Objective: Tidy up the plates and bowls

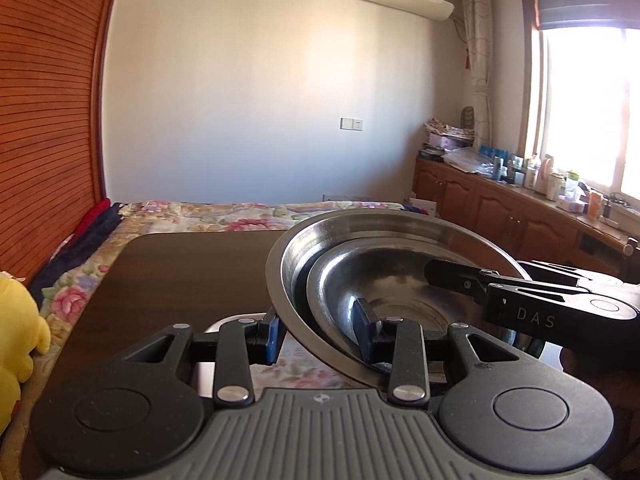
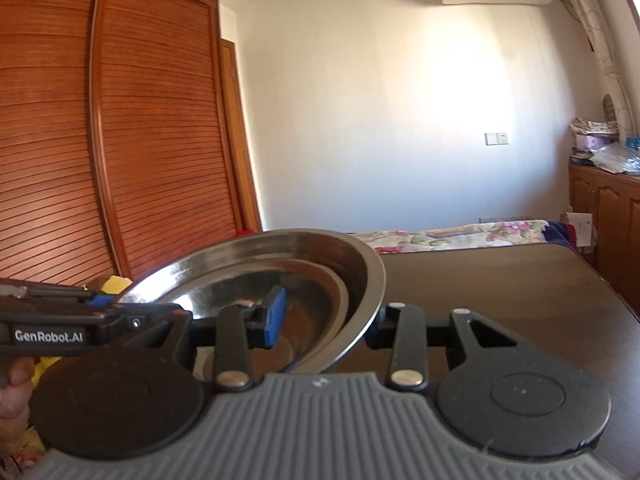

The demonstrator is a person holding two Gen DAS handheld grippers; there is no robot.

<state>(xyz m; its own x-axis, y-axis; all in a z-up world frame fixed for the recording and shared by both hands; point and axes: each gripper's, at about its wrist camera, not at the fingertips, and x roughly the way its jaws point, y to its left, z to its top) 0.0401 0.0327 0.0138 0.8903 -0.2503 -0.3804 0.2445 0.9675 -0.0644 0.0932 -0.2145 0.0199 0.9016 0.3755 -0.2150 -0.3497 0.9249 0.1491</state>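
Our fingers on the left gripper are partly closed and pinch the near left rim of the outer steel bowl, one blue pad inside the wall and one outside. The right gripper does the same at the opposite rim, its inner finger pressed on the inside and the other hidden behind the bowl's wall, so we judge rather than see that pad's contact. A smaller steel bowl sits nested inside the larger one, offset toward one side and not centred. The pair appears to be off the dark counter, tilted, with its far edge higher, above the counter's near part; past the counter lies the flowered bed, and a yellow plush toy sits at the far left. We take this to be the carrying step: two bowls already stacked, borne by both grippers to wherever they belong. The next move calls for both hands travelling together at one pace, with the rim kept level enough that the inner bowl does not slide, then a gentle lowering onto a clear patch before either grip is eased.
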